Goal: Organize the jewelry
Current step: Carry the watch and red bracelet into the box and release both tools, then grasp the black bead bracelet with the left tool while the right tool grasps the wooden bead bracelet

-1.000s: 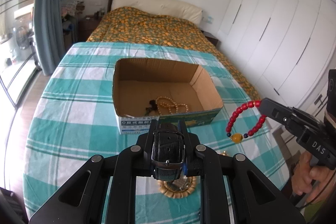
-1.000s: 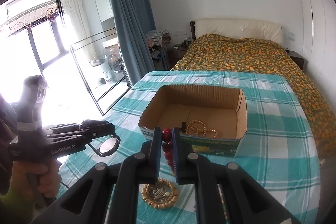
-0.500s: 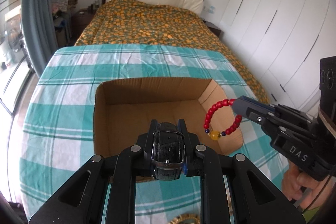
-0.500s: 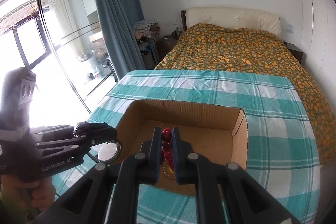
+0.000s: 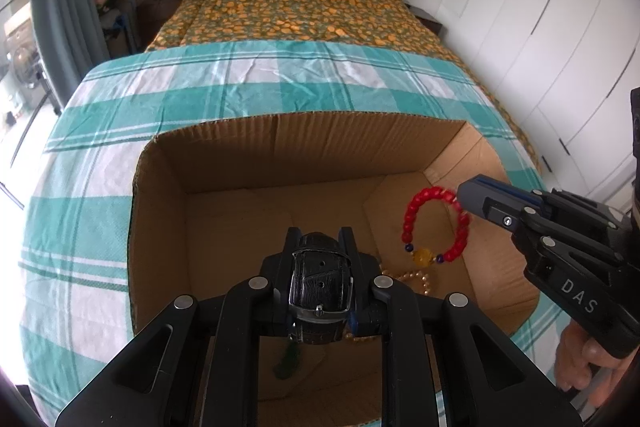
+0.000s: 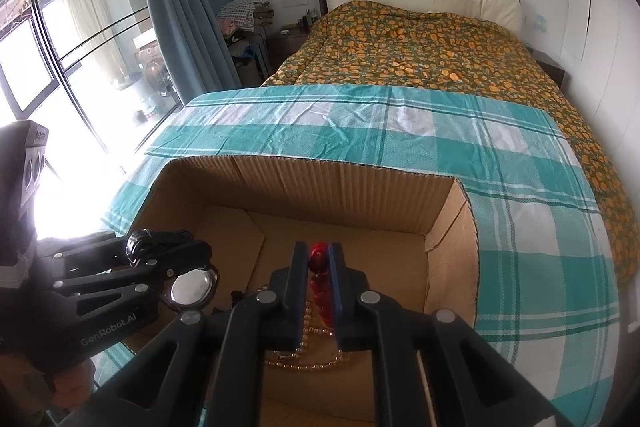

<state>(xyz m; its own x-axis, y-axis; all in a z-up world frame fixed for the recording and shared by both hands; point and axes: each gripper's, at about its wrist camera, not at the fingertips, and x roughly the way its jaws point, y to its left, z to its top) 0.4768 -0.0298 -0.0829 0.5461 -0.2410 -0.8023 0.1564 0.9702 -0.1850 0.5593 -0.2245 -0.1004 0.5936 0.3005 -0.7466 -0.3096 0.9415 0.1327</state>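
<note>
Both grippers over the open brown cardboard box (image 5: 280, 147): left gripper (image 5: 320, 247) clamped on black leather-strap watch (image 5: 320, 283), right gripper (image 6: 319, 251) pinching red bead bracelet (image 5: 434, 227); gold bead necklace (image 6: 308, 359) on box floor.

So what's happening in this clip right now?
A person holds two grippers over an open cardboard box on a checked tablecloth. The left gripper is shut on a black-strapped wristwatch; the right gripper is shut on a red bead bracelet. Both pieces hang above the box floor, where a gold bead necklace already lies.
</note>
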